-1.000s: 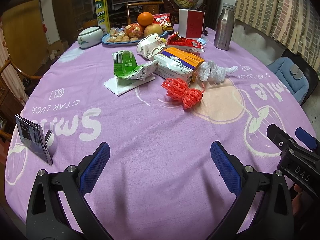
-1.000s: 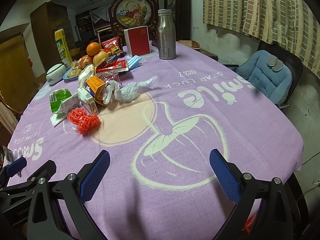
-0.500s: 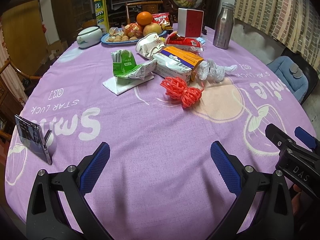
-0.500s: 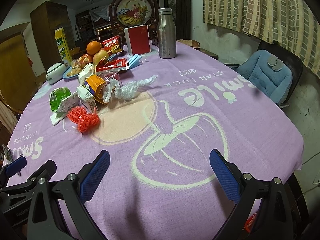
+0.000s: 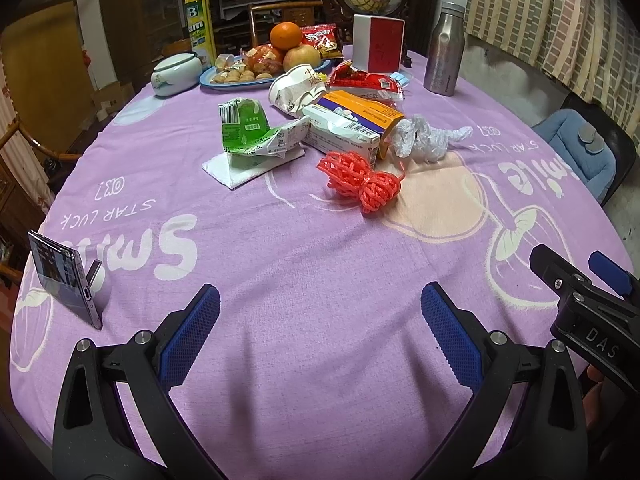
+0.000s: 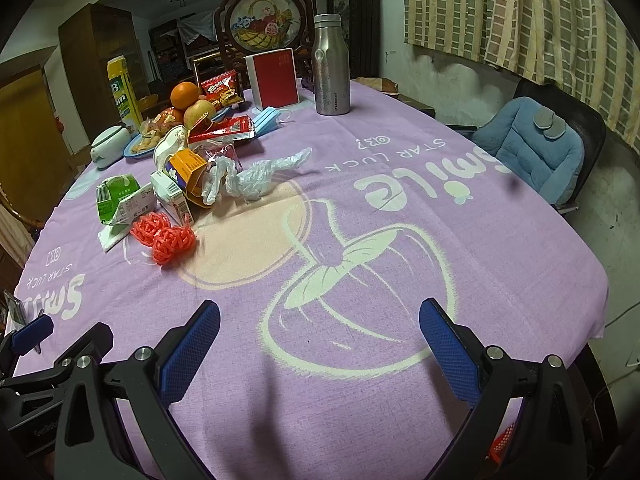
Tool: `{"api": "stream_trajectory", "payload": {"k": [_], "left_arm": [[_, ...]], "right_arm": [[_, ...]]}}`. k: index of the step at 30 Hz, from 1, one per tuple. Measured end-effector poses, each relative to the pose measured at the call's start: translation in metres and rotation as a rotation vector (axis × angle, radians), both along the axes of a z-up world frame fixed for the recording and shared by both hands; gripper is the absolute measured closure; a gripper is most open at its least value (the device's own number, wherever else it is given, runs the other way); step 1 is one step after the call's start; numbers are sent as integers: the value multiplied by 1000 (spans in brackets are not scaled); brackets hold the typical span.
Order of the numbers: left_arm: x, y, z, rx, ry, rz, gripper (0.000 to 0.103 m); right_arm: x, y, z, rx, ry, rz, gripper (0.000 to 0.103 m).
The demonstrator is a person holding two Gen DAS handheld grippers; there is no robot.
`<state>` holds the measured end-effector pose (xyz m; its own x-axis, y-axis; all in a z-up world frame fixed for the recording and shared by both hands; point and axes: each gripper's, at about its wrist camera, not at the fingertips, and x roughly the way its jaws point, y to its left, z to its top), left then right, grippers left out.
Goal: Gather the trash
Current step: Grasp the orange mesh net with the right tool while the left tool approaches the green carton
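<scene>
Red net point(image 5: 359, 181) lies bunched among crushed cartons point(image 5: 341, 135); both tools spread, empty.

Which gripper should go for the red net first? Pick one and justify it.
Left. The left gripper is open and empty, with the red net almost straight ahead. From the right gripper, also open, the net lies far off to its left.

Left hand-held gripper point(image 5: 320, 324) jaws spread wide, empty; right hand-held gripper point(image 6: 319, 338) likewise, just beside it.
</scene>
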<state>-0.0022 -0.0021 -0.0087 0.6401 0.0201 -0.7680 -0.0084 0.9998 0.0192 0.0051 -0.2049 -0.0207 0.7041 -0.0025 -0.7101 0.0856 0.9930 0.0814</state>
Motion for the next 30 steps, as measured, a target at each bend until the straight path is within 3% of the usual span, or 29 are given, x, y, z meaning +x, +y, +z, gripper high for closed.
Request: {"api": "stream_trajectory", "payload": {"k": [5, 10, 13, 15, 17, 20, 25, 30], "left_arm": [[4, -1, 1, 2, 15, -30, 6], [24, 16, 37, -37, -33, -66, 6], [50, 33, 65, -58, -75, -2, 6], [67, 39, 77, -24, -113, 49, 6], [93, 42, 80, -3, -85, 73, 6], [129, 50, 64, -102, 60, 67, 6], [155, 64, 23, -244, 128, 33, 6], [161, 83, -1, -231, 153, 115, 7]], "right_arm": [[1, 0, 1, -3, -1, 10, 5], [12, -3, 19, -7, -57, 48, 5], [27, 0, 29, -5, -62, 104, 5], [42, 5, 36, -4, -46, 134, 5], [63, 13, 45, -34, -35, 180, 5], [88, 21, 49, -68, -16, 224, 5], [120, 32, 38, -111, 40, 264, 5], [129, 53, 19, -58, 99, 385, 5]]}}
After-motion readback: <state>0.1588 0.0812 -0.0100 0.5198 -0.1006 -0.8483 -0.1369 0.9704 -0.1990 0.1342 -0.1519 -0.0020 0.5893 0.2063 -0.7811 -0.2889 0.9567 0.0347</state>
